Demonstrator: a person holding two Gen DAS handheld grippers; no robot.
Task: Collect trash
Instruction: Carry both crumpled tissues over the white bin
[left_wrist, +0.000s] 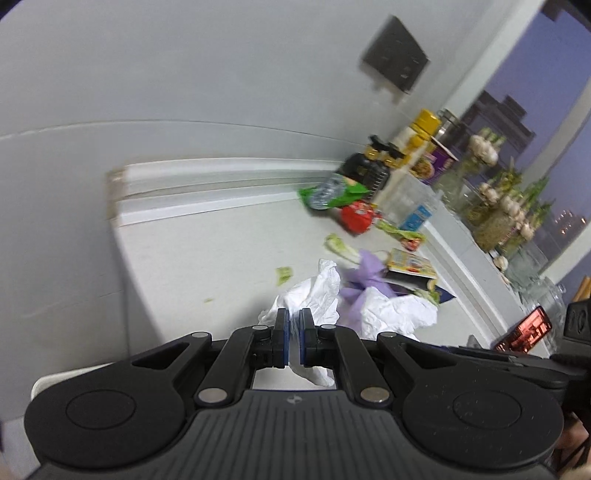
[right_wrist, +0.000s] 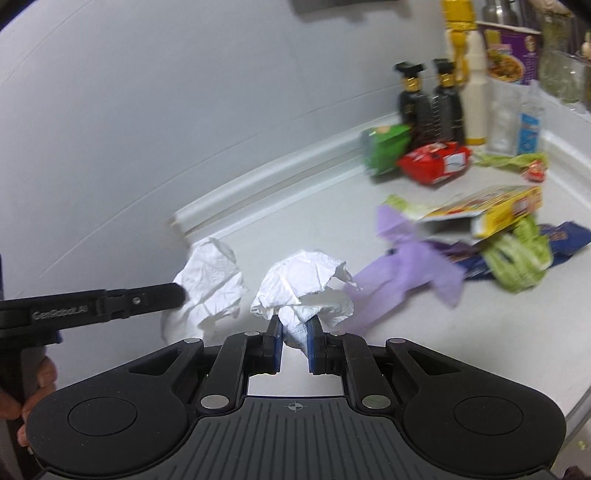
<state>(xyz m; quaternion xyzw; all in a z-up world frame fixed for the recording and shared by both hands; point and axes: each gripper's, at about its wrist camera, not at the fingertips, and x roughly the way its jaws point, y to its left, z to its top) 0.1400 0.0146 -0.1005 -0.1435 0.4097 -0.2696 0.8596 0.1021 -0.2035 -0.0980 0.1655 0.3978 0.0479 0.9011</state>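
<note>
On the white bench (left_wrist: 207, 258), left wrist view: the left claw (left_wrist: 294, 318) is clamped on a crumpled white paper tissue (left_wrist: 314, 295); remaining litter lies far right.

Right wrist view: the right claw (right_wrist: 294, 325) pinches another crumpled white tissue (right_wrist: 303, 280); a limp purple plastic glove (right_wrist: 402, 266) lies just right, nearer this hand.

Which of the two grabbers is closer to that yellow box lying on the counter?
Right, I'd judge. The right gripper, clamped on a white tissue, has the yellow box just beyond the purple glove. The left gripper, holding its own tissue, sits farther left.
</note>
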